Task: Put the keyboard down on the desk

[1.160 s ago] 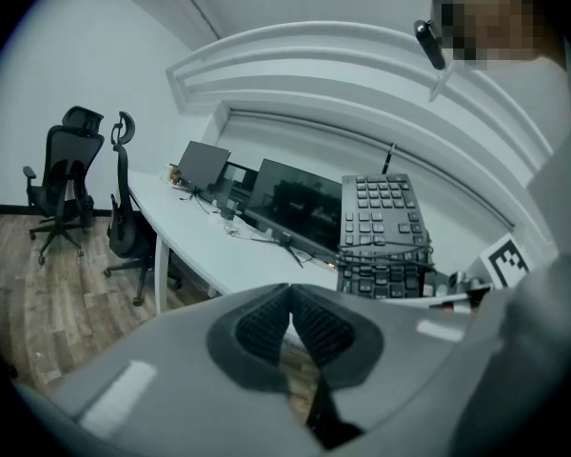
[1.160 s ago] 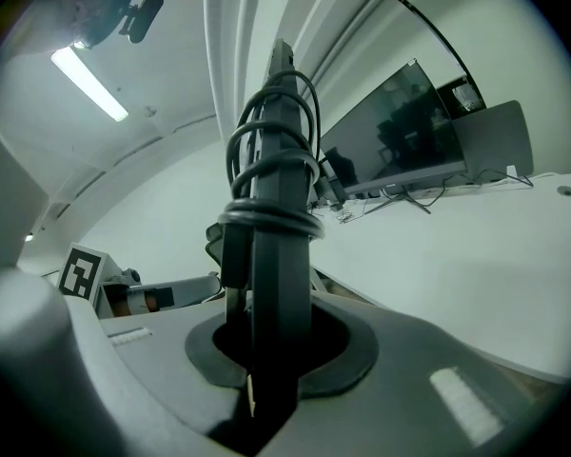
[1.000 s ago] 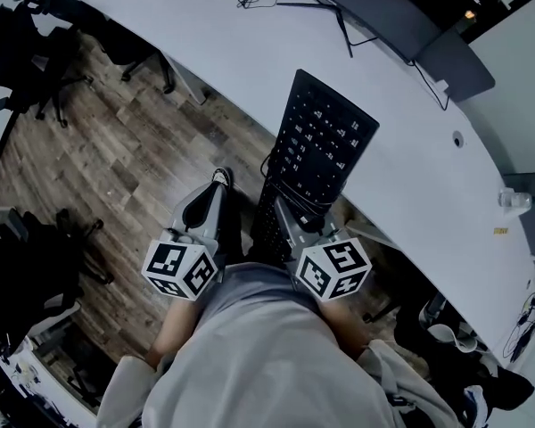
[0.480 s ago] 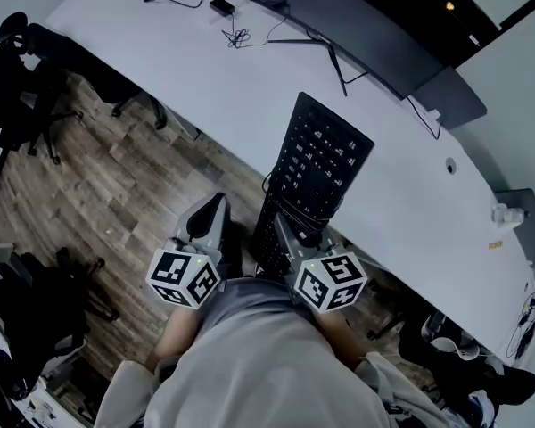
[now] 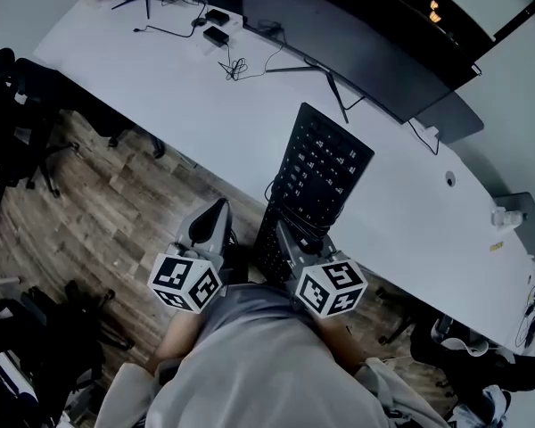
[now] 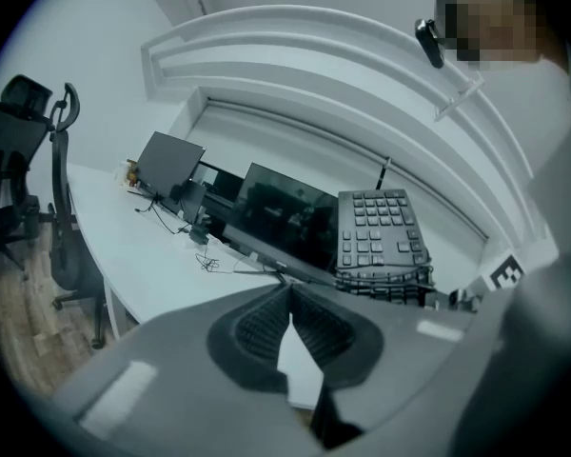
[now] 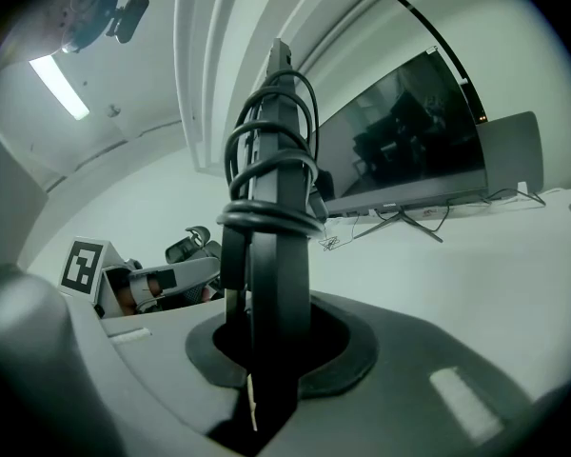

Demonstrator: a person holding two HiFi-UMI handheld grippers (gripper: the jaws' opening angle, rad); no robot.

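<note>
Close to the person's gray shirt (image 5: 259,364), two grippers point away from the body. The left gripper (image 5: 218,210) has its jaws pressed together at the tips, with nothing between them. The right gripper (image 5: 283,230) squeezes the near end of the black keyboard (image 5: 325,163). A black cord (image 7: 266,212) is wrapped round the keyboard just above the jaws. The keyboard's near end hangs past the edge of the white desk (image 5: 205,105), above the wood floor (image 5: 107,194). Its far end shows over the desk top. I cannot tell if it touches the desk. Farther off, a small knot of wire (image 5: 238,65) lies on the desk. At the far side stands a wide dark screen (image 5: 339,34). A black chair (image 5: 18,87) sits on the floor to the left.
</note>
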